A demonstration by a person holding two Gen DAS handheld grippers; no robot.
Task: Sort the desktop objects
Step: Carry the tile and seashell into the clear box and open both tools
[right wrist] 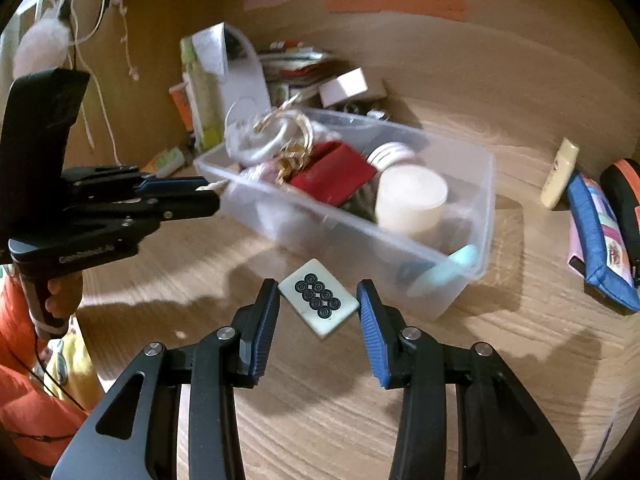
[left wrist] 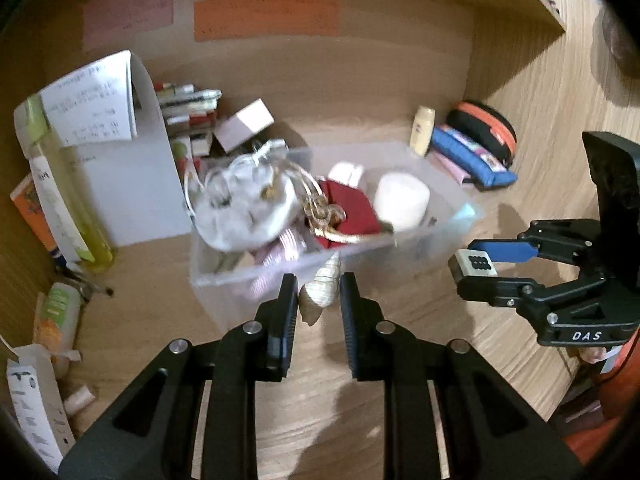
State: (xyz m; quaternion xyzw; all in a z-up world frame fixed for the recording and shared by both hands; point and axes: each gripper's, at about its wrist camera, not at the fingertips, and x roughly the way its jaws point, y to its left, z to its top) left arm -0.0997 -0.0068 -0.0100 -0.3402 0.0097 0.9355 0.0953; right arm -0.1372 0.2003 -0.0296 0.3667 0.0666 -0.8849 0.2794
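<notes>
My left gripper (left wrist: 319,292) is shut on a beige spiral seashell (left wrist: 321,294) and holds it just in front of the near wall of a clear plastic bin (left wrist: 448,236). My right gripper (right wrist: 318,304) is shut on a white mahjong tile (right wrist: 318,300) with black circles, held above the desk before the bin's (right wrist: 486,184) near wall. In the left wrist view the right gripper (left wrist: 474,264) with the tile (left wrist: 474,263) is at the right. In the right wrist view the left gripper (right wrist: 210,194) is at the left by the bin's corner. The bin holds a white jar (right wrist: 412,200), a red box (right wrist: 334,176) and a grey pouch (left wrist: 244,212).
Wooden desk with back and side walls. A stack of books (left wrist: 188,116), a white box (left wrist: 248,124) and a tall yellow bottle (left wrist: 76,200) stand behind and left of the bin. A small cream bottle (right wrist: 560,174) and blue and black pouches (right wrist: 600,240) lie at the right.
</notes>
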